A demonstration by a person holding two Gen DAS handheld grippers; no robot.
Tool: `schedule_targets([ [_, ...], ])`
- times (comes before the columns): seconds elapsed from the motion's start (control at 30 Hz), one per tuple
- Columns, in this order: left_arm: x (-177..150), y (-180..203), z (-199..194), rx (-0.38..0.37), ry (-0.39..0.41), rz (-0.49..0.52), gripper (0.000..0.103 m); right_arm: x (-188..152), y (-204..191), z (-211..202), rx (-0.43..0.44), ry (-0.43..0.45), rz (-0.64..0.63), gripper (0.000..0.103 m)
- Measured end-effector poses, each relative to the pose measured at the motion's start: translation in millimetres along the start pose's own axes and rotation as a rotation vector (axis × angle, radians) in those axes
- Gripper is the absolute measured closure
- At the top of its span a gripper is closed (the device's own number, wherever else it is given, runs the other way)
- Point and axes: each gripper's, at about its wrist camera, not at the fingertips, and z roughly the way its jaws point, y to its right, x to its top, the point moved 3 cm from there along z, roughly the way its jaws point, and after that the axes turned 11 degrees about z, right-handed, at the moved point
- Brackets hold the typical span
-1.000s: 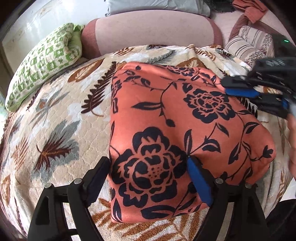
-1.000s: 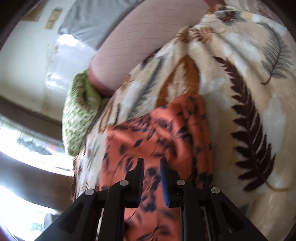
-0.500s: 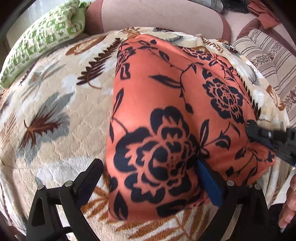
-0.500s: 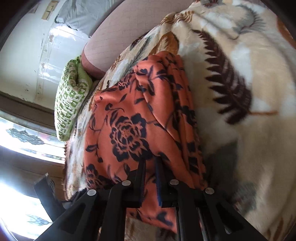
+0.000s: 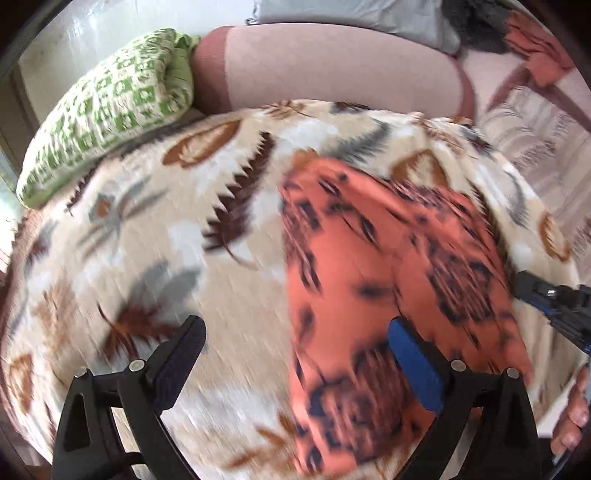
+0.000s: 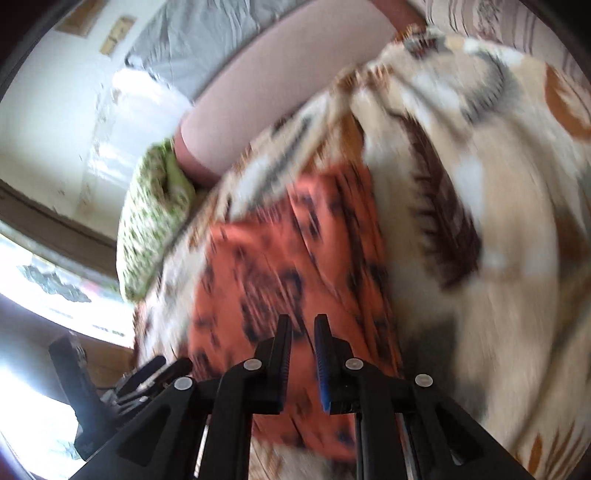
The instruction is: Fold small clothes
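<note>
An orange garment with a dark flower print [image 5: 388, 280] lies folded on a leaf-patterned blanket [image 5: 166, 229]; it also shows in the right wrist view [image 6: 288, 258]. My left gripper [image 5: 295, 347] is open and empty, with its jaws wide apart; the blue-padded right finger is over the garment's near left part. My right gripper [image 6: 302, 354] hangs over the garment's near edge, jaws almost together with a narrow gap and nothing between them. It shows at the right edge of the left wrist view [image 5: 554, 306]. Both views are motion-blurred.
A green and white patterned pillow [image 5: 107, 107] lies at the back left. A pink bolster [image 5: 332, 70] runs along the back with grey cloth [image 5: 351, 11] behind it. Striped fabric [image 5: 535, 147] is at the right. A window [image 6: 44, 295] is at the left of the right wrist view.
The left gripper has pulled back and to the left off the garment, which now lies to its right. The right gripper's jaws have opened slightly.
</note>
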Motion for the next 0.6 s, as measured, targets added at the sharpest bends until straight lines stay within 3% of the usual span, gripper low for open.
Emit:
schedule_targets([
  [0.07, 21, -5, 16, 0.04, -0.009, 0.003, 0.003, 15, -6, 17, 0.018, -0.016, 0.017, 0.088],
  [0.17, 48, -10, 41, 0.077, -0.025, -0.006, 0.003, 31, -4, 44, -0.04, -0.017, 0.024, 0.088],
  [0.23, 53, -8, 66, 0.091, -0.089, 0.013, 0.003, 36, 10, 60, -0.092, -0.047, 0.054, 0.087],
  [0.3, 48, -6, 84, 0.085, -0.145, 0.02, 0.003, 38, 19, 62, -0.053, -0.062, 0.099, 0.087],
  [0.43, 41, -6, 73, 0.108, -0.108, 0.02, 0.003, 35, 14, 50, -0.065, -0.047, 0.061, 0.087],
  [0.6, 16, 3, 33, 0.101, -0.076, 0.022, 0.003, 9, 3, 22, -0.016, -0.017, -0.006, 0.086],
])
